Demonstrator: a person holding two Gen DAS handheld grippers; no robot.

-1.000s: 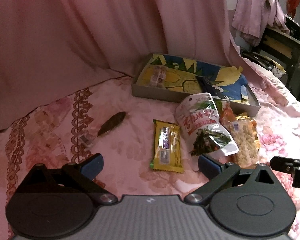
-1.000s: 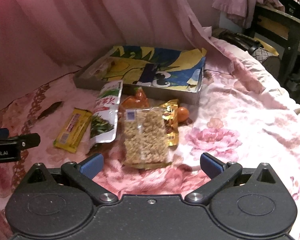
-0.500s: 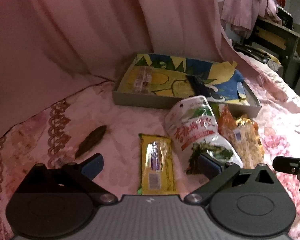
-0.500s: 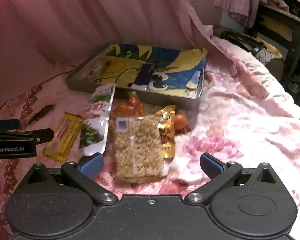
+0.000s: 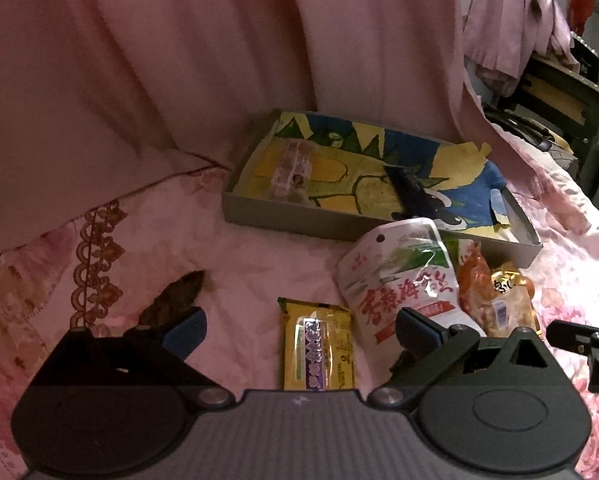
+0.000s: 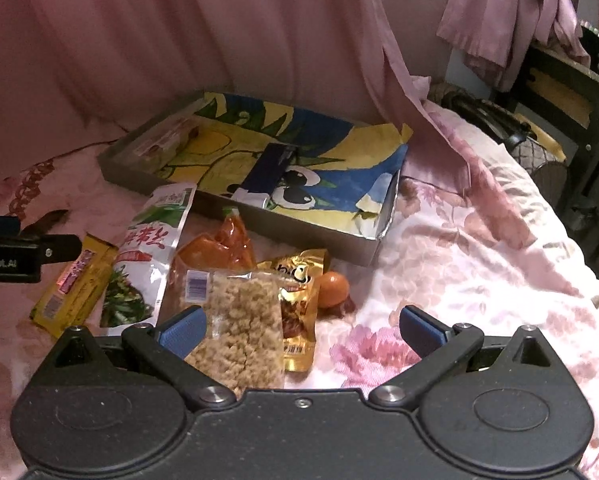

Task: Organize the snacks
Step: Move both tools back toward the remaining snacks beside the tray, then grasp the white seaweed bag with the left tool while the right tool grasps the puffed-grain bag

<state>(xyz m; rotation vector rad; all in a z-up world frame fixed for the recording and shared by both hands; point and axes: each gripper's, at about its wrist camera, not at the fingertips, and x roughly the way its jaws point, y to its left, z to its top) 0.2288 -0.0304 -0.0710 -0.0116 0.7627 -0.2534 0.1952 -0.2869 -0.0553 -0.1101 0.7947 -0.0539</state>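
With both fingers spread wide and empty, the left hand-held gripper point(image 5: 299, 330) should straddle the flat yellow foil snack bar point(image 5: 318, 350) squarely across its narrow width, while the right hand-held gripper point(image 6: 301, 330) hovers equally wide apart.

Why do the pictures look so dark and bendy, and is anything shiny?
Left wrist view: dim, pinkish light; the fisheye lens bends the tray edges, and the corners go black. Right wrist view: a bit brighter, with glare on the white seaweed pouch and gold packet; the furniture at the far right edge looks murky.

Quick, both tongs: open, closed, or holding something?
Left tongs: open, holding nothing, over the yellow bar.
Right tongs: open, holding nothing, over the rice crisp pack.
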